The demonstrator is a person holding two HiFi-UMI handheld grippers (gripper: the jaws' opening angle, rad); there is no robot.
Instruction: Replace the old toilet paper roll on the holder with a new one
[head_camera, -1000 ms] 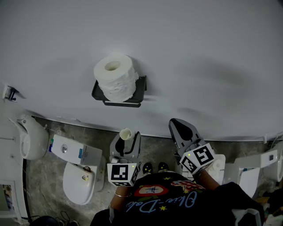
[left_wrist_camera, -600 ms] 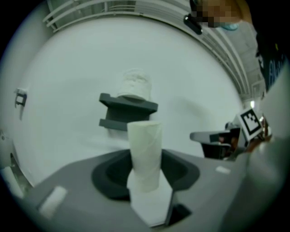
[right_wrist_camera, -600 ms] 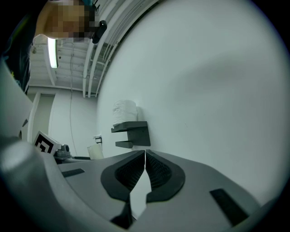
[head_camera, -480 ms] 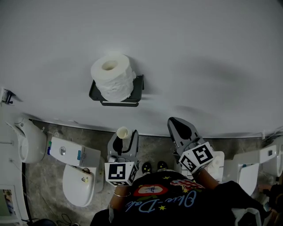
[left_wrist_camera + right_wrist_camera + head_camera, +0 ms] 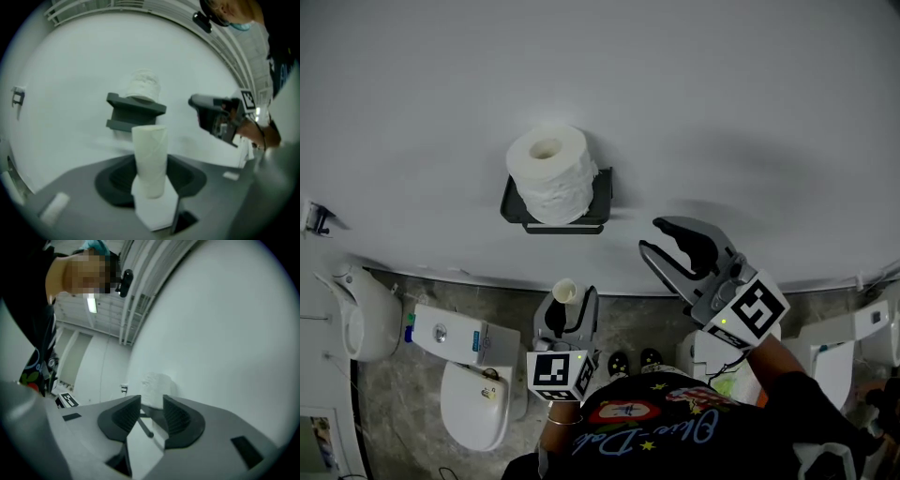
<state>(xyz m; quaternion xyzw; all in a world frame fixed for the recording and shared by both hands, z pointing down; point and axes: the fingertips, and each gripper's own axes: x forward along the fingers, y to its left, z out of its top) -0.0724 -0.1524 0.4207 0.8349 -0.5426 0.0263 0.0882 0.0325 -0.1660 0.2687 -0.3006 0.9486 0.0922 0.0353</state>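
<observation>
A full white toilet paper roll (image 5: pixel 548 172) sits on the black wall holder (image 5: pixel 553 214). The left gripper view shows the roll (image 5: pixel 143 83) and the holder (image 5: pixel 135 110) ahead. My left gripper (image 5: pixel 572 302) hangs below the holder, shut on an empty cardboard tube (image 5: pixel 565 291) that stands upright between its jaws (image 5: pixel 150 150). My right gripper (image 5: pixel 652 234) is raised to the holder's right, near the wall. Its jaws are opening with nothing between them. In the right gripper view (image 5: pixel 151 408) the roll (image 5: pixel 157 382) shows beyond the gap.
A white toilet (image 5: pixel 473 398) with its cistern (image 5: pixel 450 333) stands on the grey floor at lower left, beside another white fixture (image 5: pixel 366 300). More white fixtures (image 5: pixel 830 361) stand at right. A small metal hook (image 5: pixel 319 218) is on the wall at far left.
My right gripper has risen toward the wall and its jaws have parted from shut. The left gripper has kept its place with the cardboard tube in it.
</observation>
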